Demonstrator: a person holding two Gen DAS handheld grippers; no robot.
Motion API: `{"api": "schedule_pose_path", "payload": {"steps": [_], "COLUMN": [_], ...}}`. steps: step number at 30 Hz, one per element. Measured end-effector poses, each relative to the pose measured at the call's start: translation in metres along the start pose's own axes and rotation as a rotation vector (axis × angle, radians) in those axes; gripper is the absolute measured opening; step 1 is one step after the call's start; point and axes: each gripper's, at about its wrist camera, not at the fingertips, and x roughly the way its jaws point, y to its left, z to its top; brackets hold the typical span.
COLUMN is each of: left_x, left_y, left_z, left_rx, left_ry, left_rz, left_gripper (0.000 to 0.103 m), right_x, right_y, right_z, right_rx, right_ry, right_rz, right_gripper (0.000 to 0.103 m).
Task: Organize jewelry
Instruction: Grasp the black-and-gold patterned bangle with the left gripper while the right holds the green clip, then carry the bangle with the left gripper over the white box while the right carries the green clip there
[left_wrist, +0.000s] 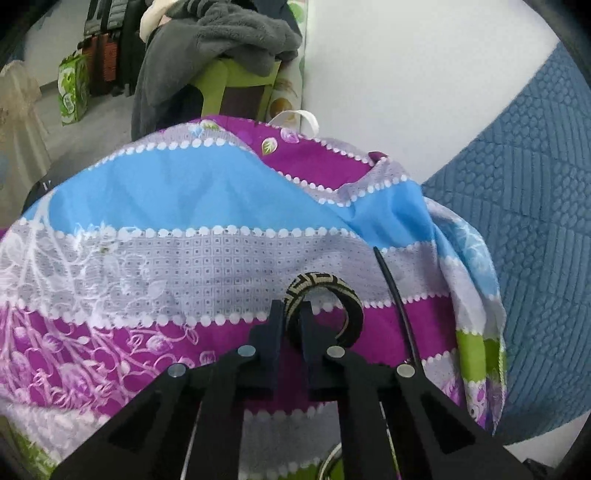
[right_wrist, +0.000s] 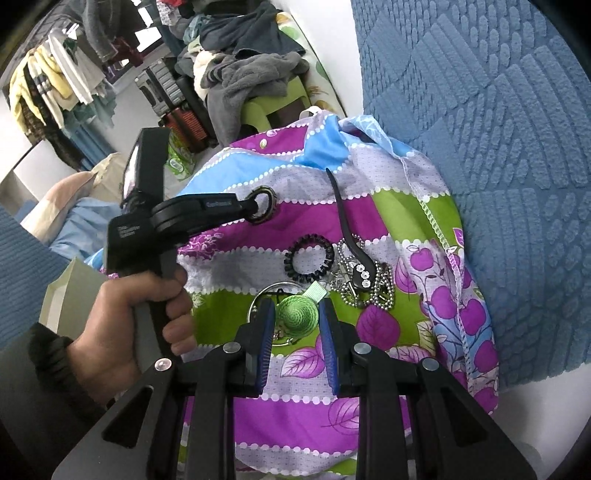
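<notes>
A black-and-cream patterned bangle (left_wrist: 325, 286) lies on a striped purple, blue and grey cloth (left_wrist: 166, 258). My left gripper (left_wrist: 290, 308) is shut on the bangle's left wall, one finger outside the ring and one inside. In the right wrist view the left gripper (right_wrist: 258, 206) holds the bangle (right_wrist: 266, 192), with a hand (right_wrist: 140, 314) on its handle. My right gripper (right_wrist: 297, 317) has its blue pads (right_wrist: 267, 325) against both sides of a small green hat-shaped clip (right_wrist: 297, 312). A silver ring (right_wrist: 258, 297) lies partly under it.
A black spiral hair tie (right_wrist: 309, 258), a ball chain (right_wrist: 369, 295) and a black hair stick with white flowers (right_wrist: 347, 229) lie on the cloth. A blue quilted blanket (right_wrist: 498, 147) is at the right. Piled clothes (right_wrist: 251, 77) and suitcases (right_wrist: 177, 103) stand behind.
</notes>
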Motion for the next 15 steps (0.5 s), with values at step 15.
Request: {"api": "schedule_pose_path", "payload": {"steps": [15], "left_x": [-0.114], "left_y": [0.009], "left_z": [0.001], "left_rx": [0.052], "left_ry": [-0.084], "left_rz": [-0.003], "left_gripper": [0.006], "right_x": [-0.039], "right_y": [0.028], "right_z": [0.014], "right_rx": [-0.047], "right_ry": [-0.054], "right_rz": [-0.005], "right_gripper": [0.022]}}
